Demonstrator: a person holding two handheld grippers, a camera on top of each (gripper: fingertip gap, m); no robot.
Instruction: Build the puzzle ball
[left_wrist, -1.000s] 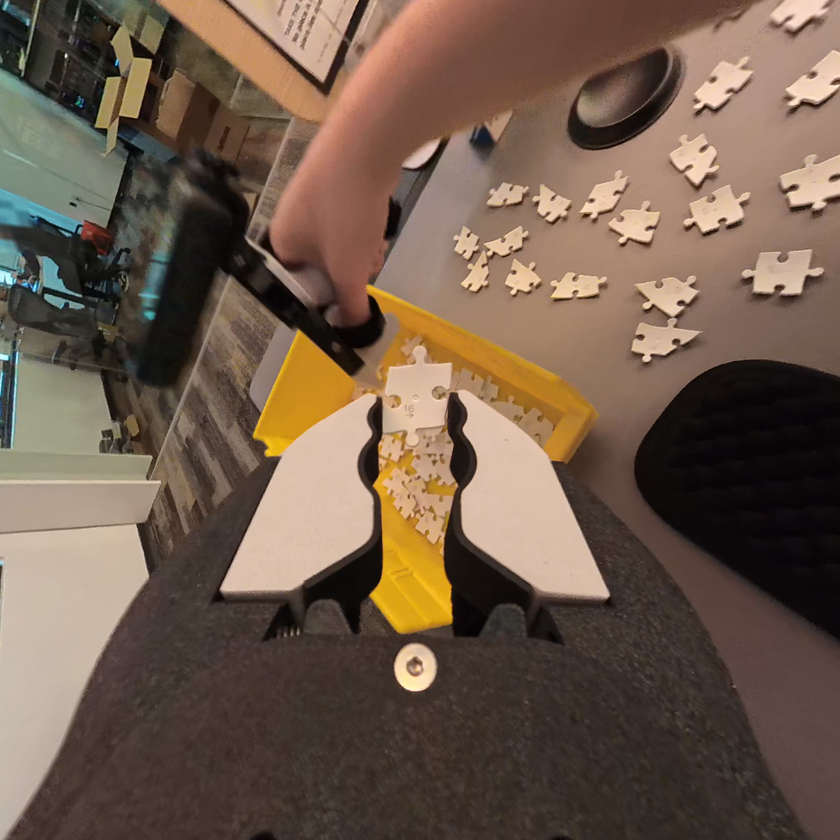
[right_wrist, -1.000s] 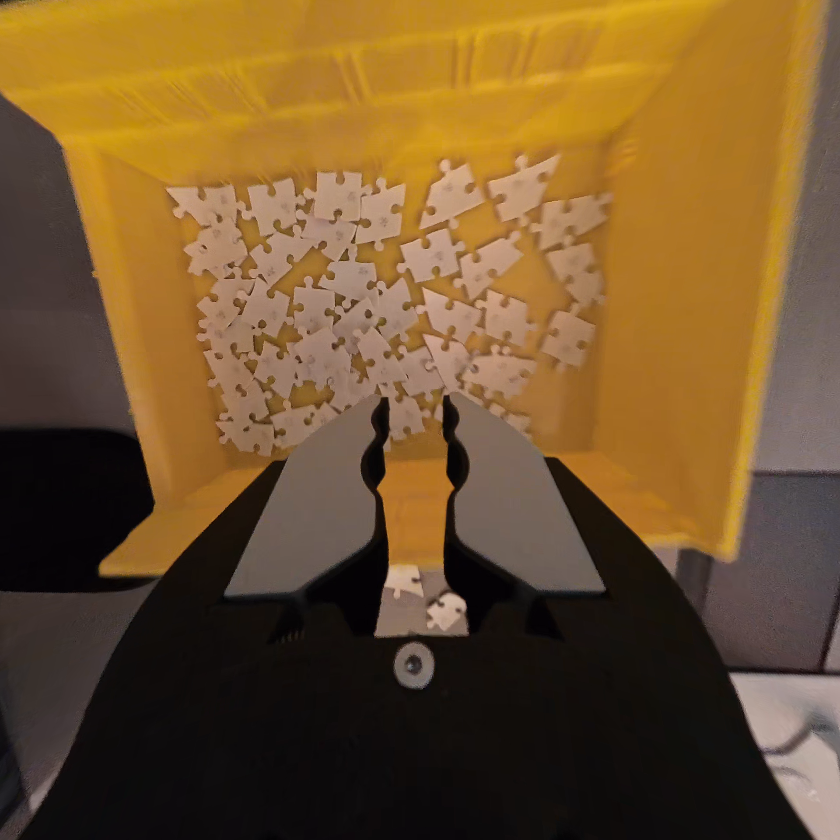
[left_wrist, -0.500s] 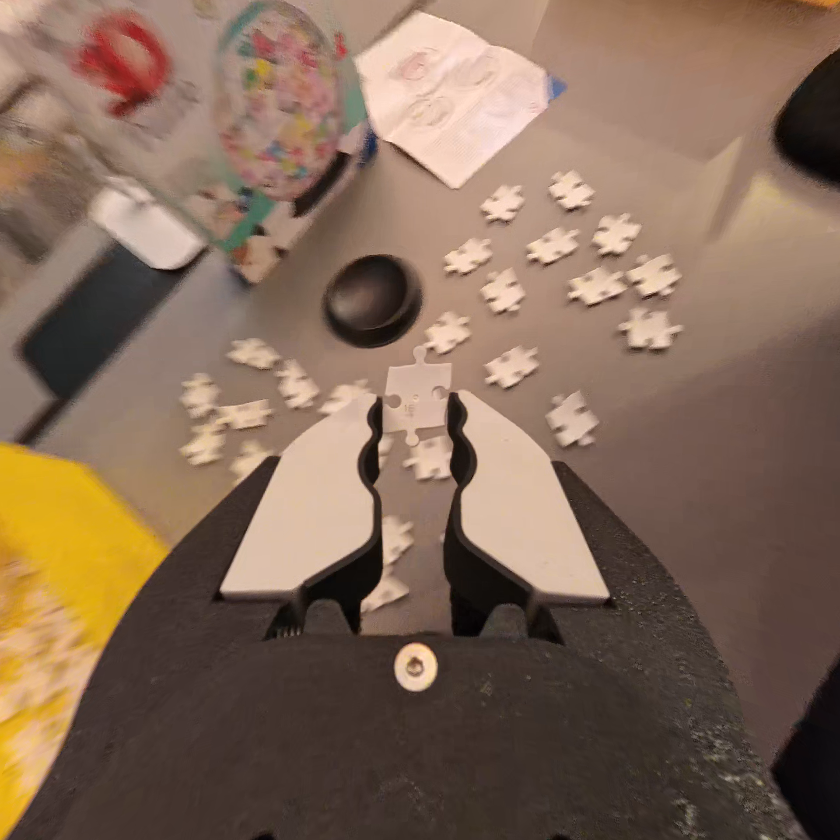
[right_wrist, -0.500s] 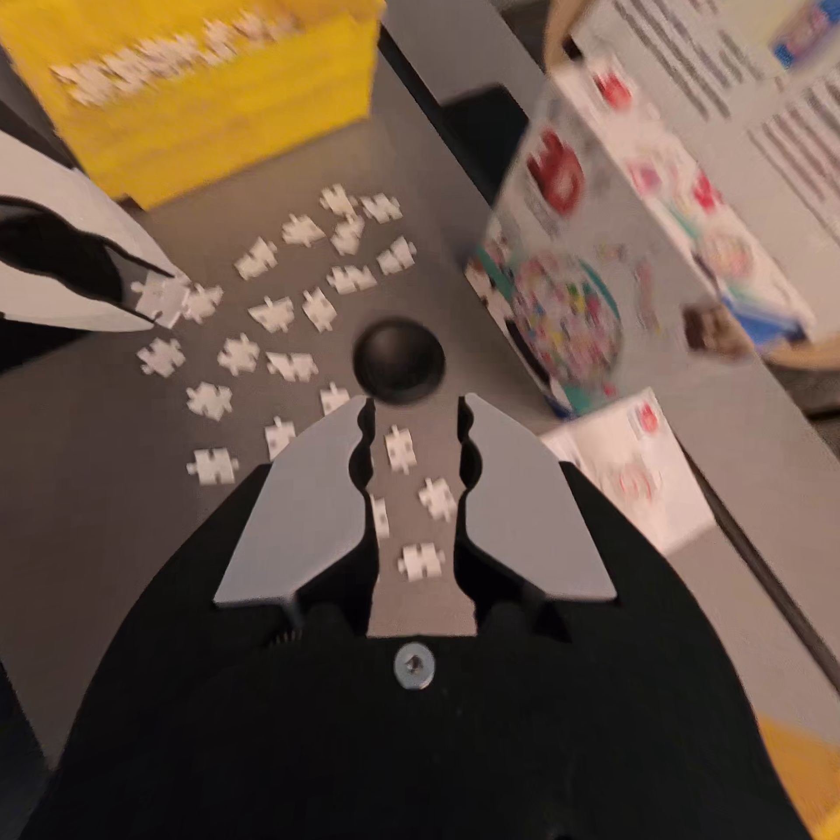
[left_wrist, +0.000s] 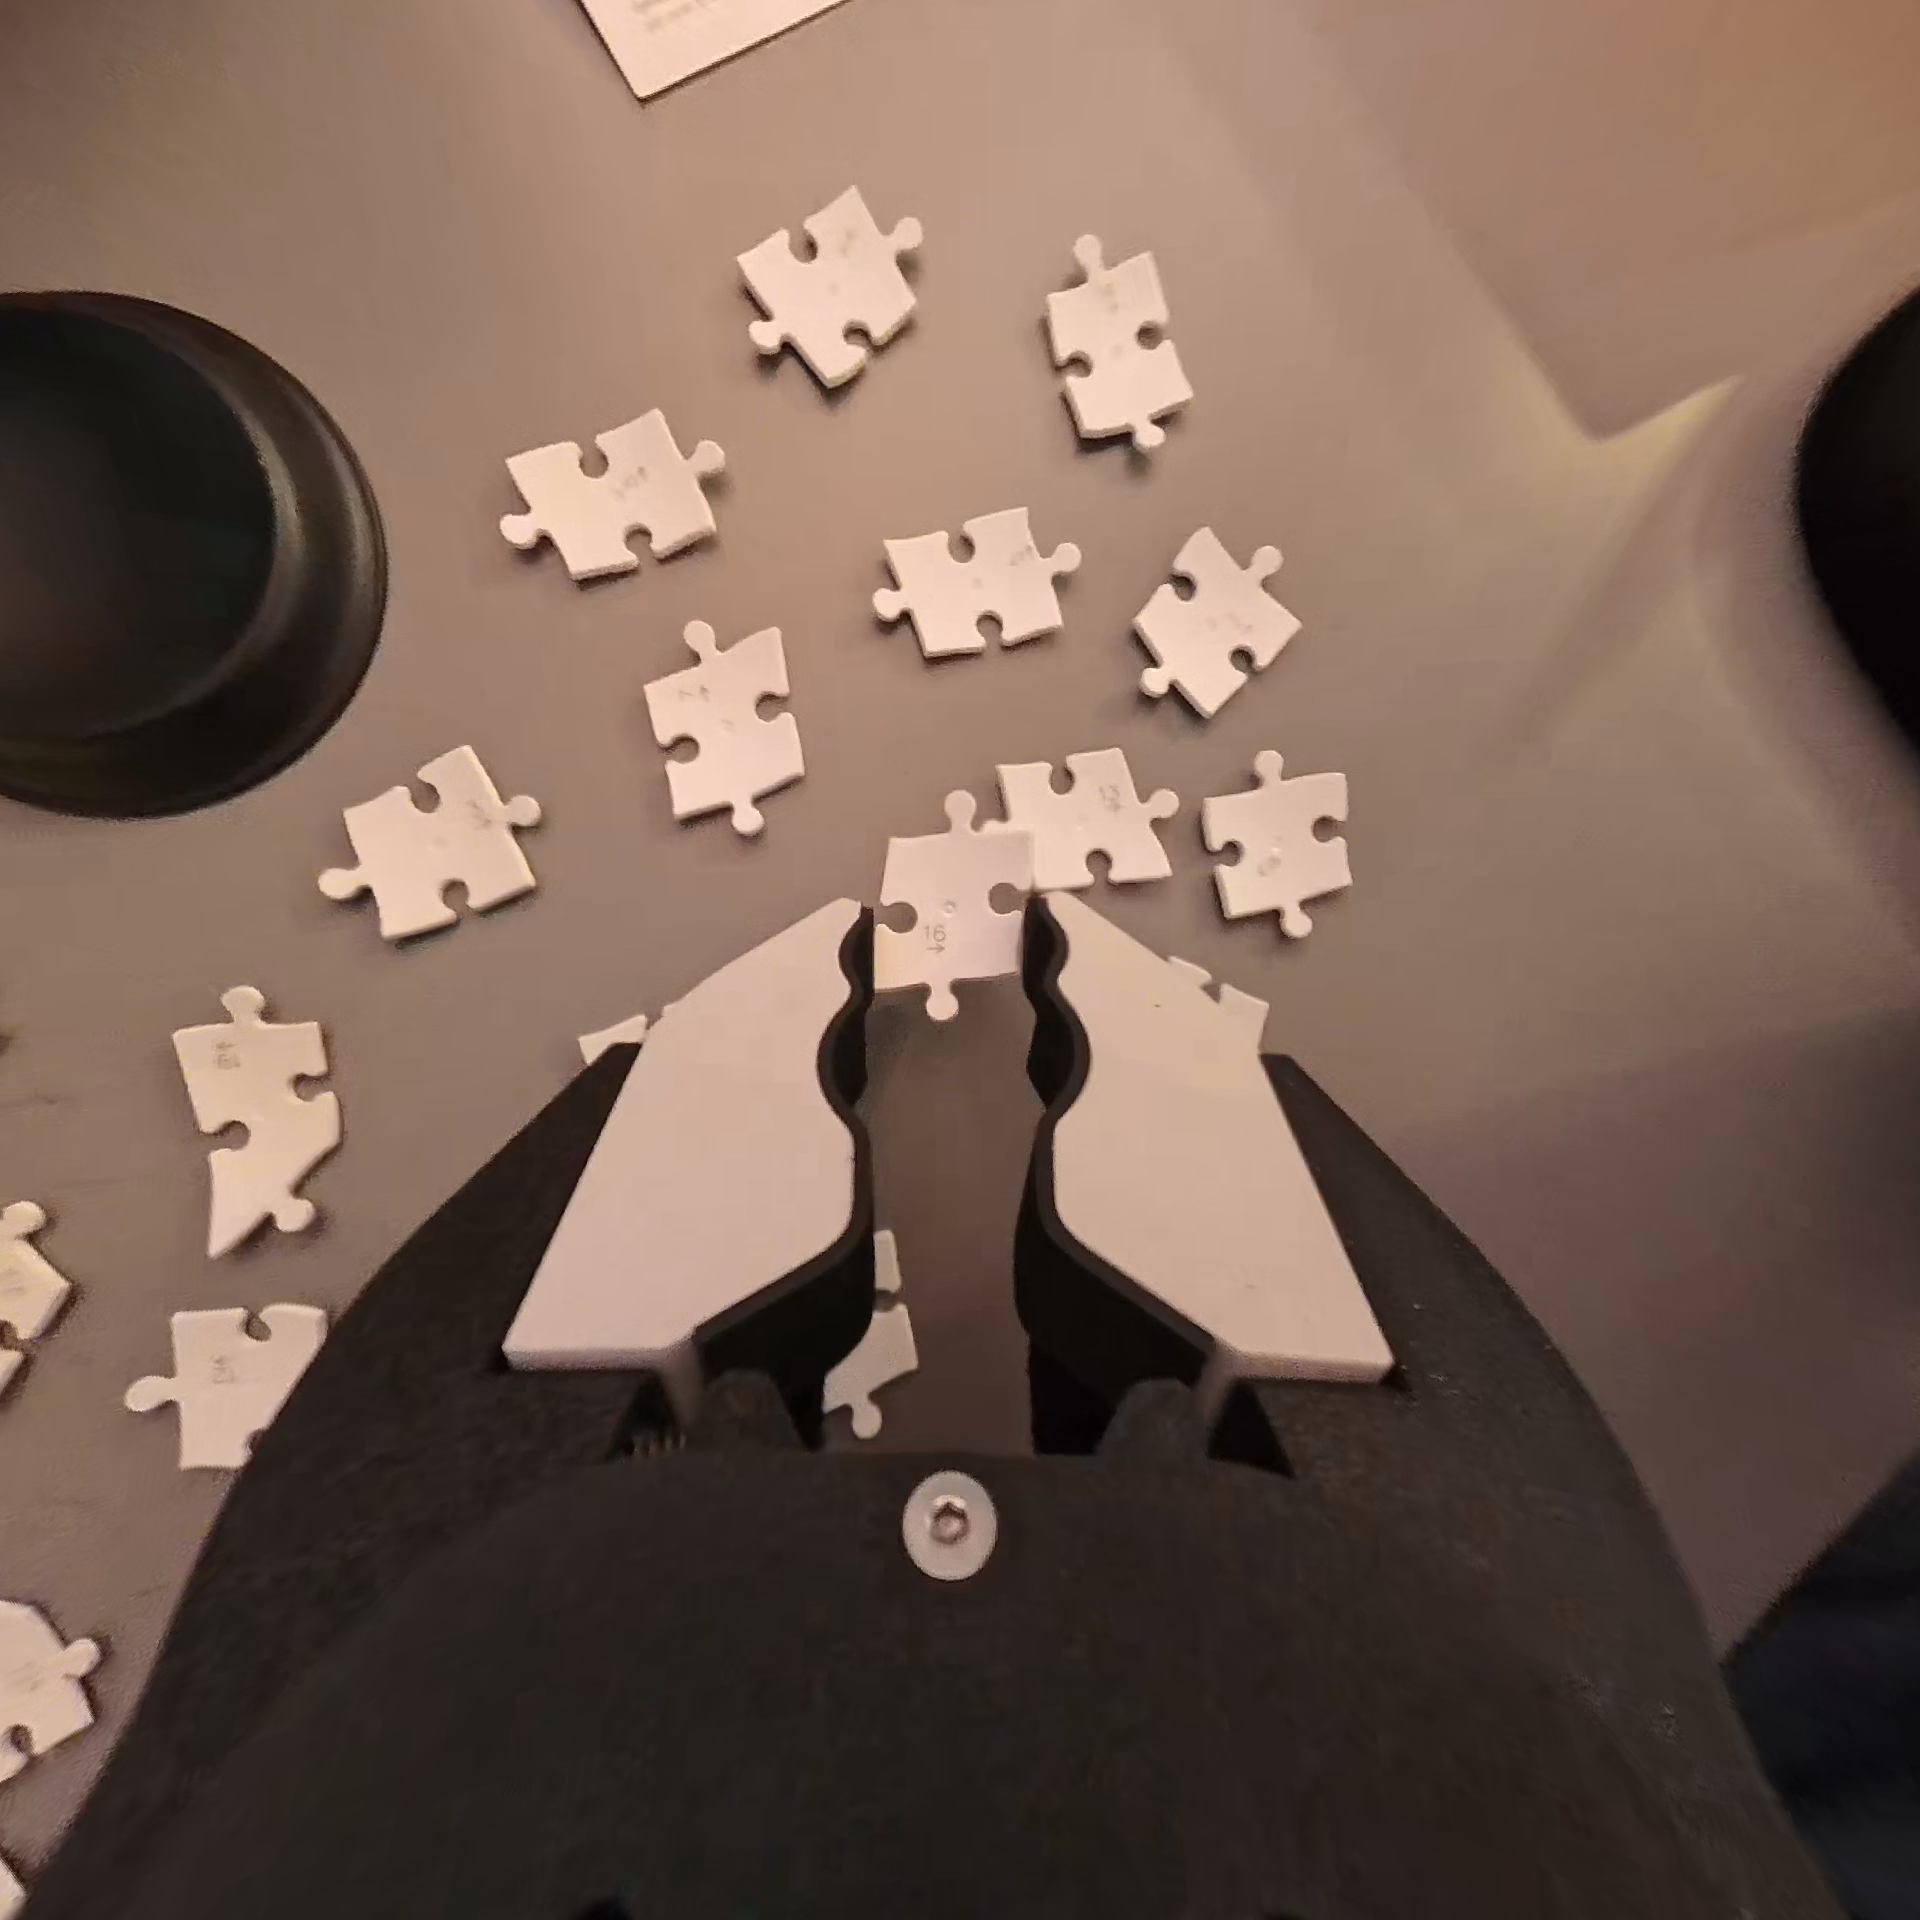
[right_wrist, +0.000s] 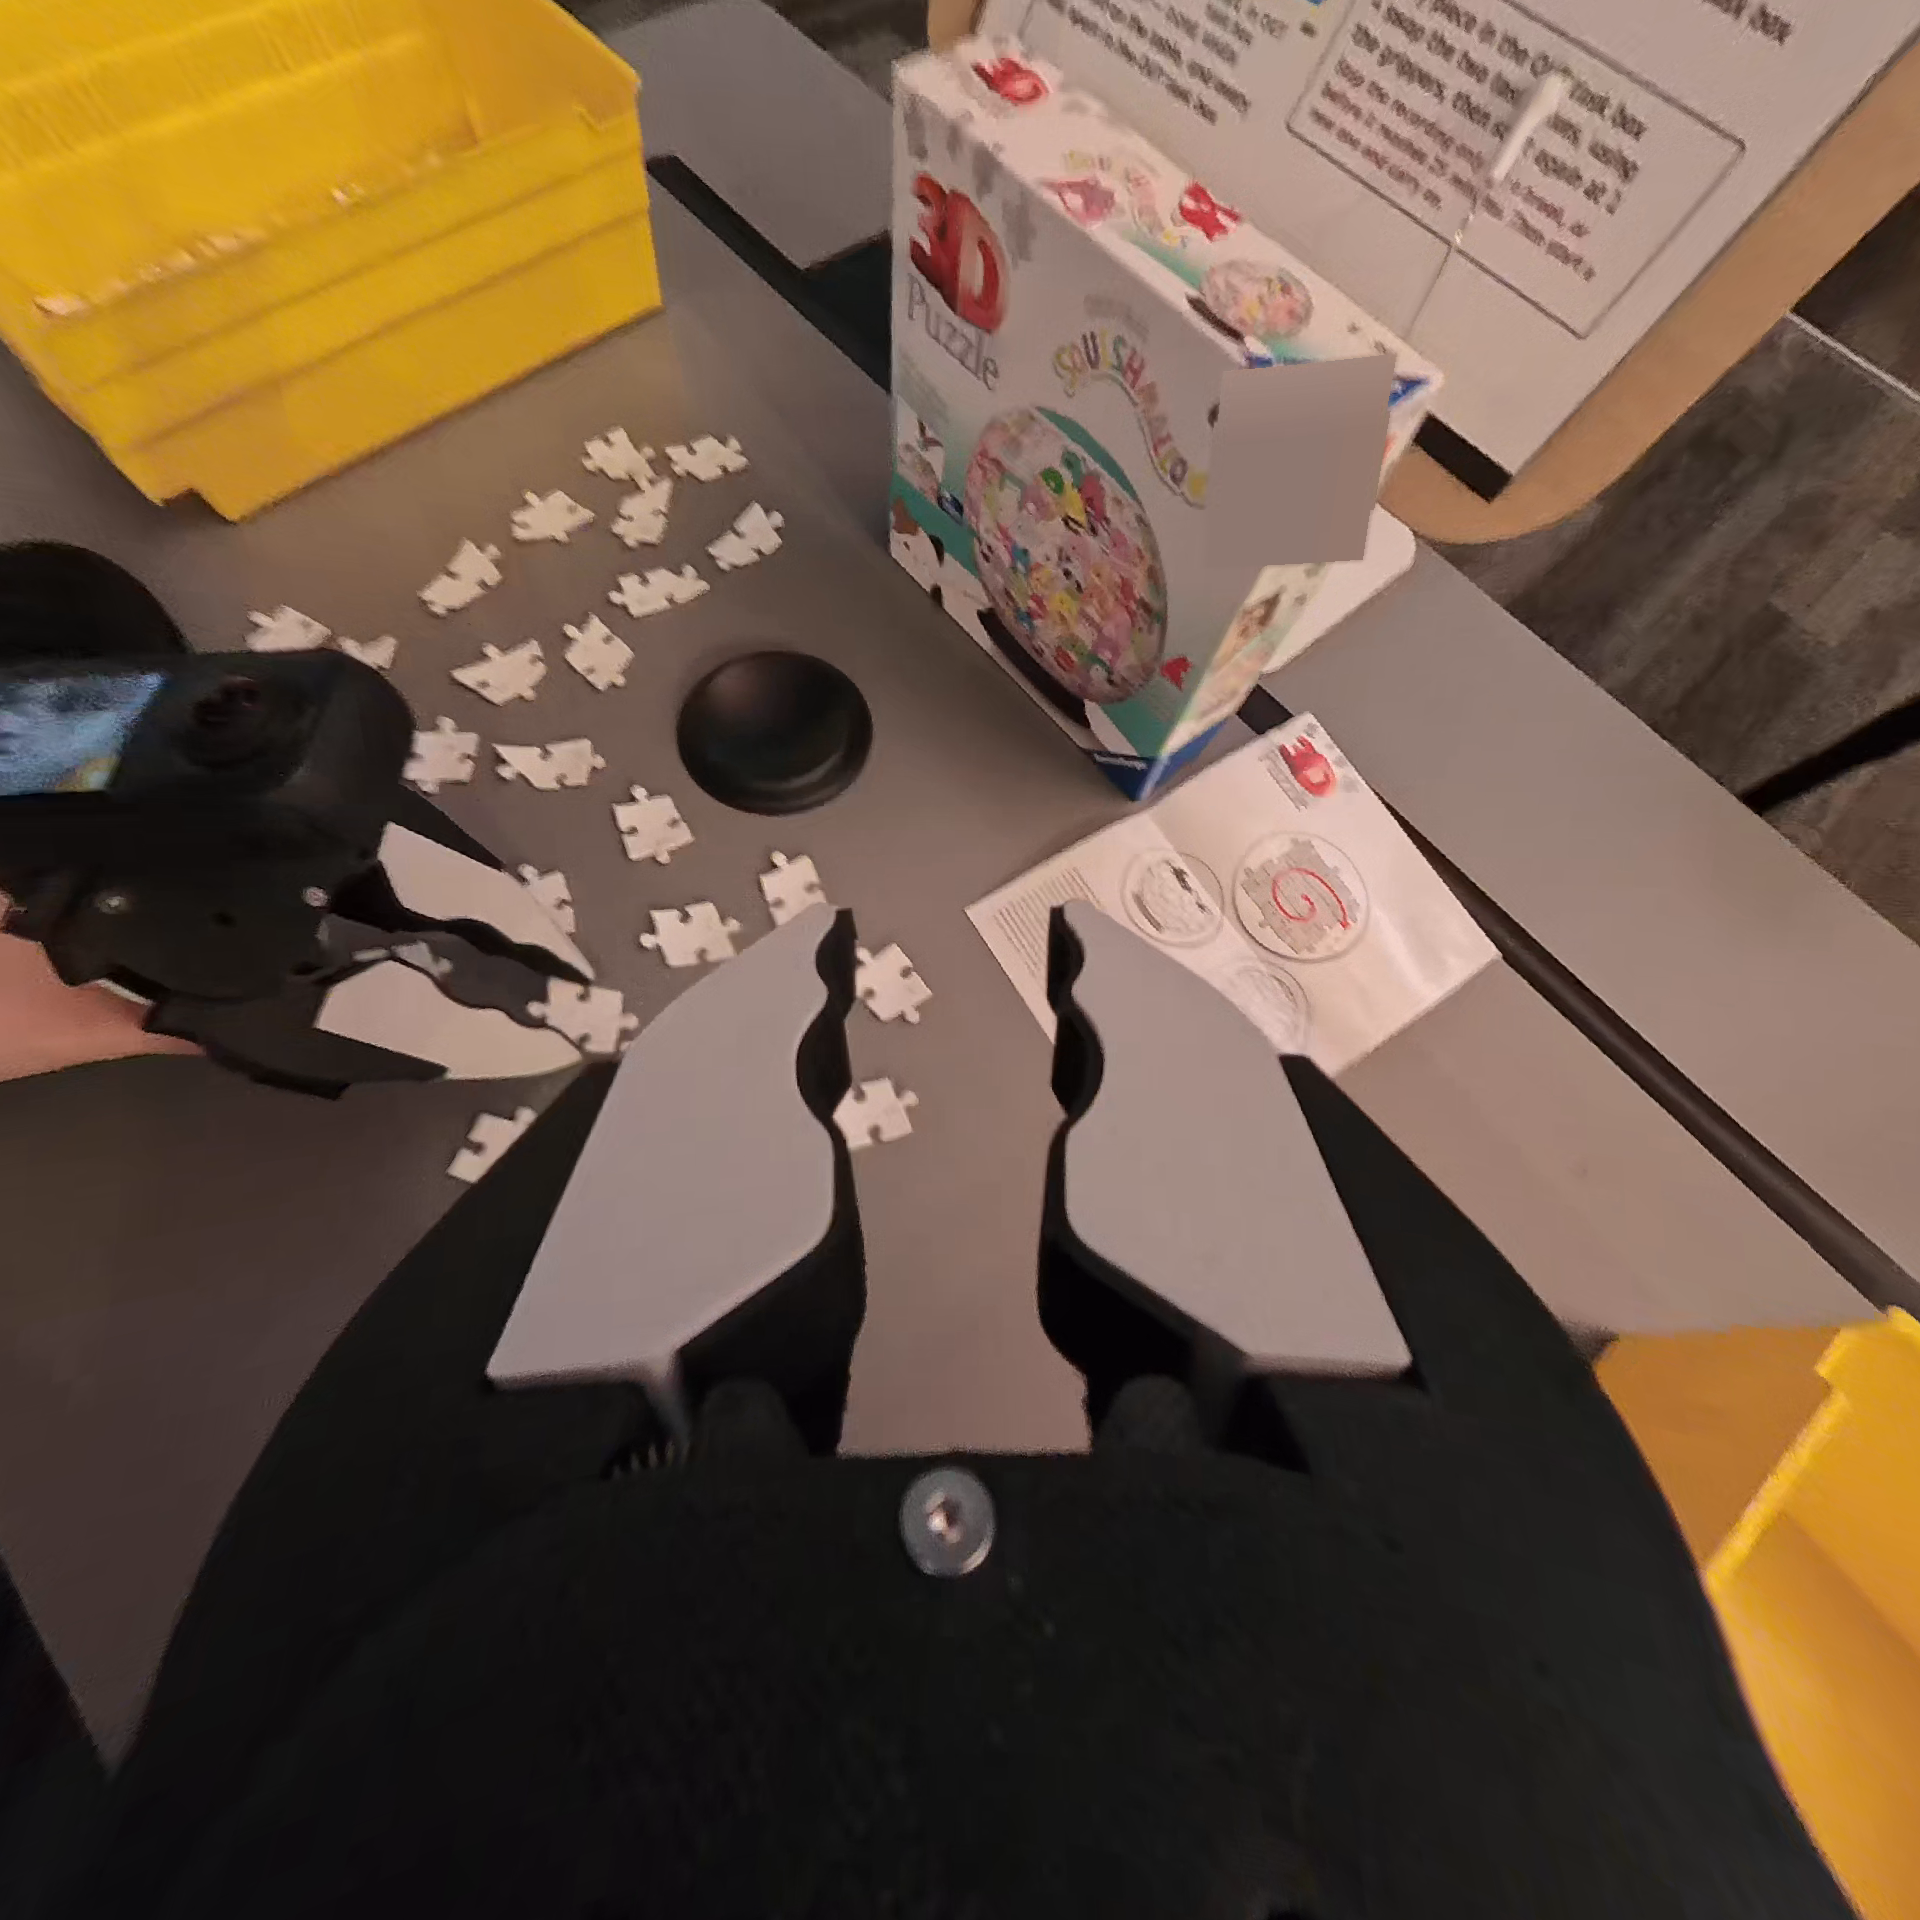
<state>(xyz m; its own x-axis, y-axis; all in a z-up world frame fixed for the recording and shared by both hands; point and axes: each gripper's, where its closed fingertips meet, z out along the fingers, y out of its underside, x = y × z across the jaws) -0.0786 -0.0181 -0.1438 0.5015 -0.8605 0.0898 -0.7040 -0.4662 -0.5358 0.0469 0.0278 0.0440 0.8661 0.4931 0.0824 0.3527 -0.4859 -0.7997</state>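
This looks like an office or lab data-recording station: a plain grey laminate desk (right_wrist: 1558, 831), yellow plastic storage bins (right_wrist: 312, 260), a white printed instruction board (right_wrist: 1507, 156) propped behind, and grey wood-pattern flooring (right_wrist: 1787, 540) beyond.

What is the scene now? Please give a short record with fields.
left tool: shut on white puzzle piece, above the table
right tool: open, holds nothing
loose pieces: spread on the table, white side up
black stand: on the table, nothing on it
puzzle box: upright behind the stand
instruction sheet: flat, near the box
yellow bin: far left in the right wrist view
ball: none assembled yet
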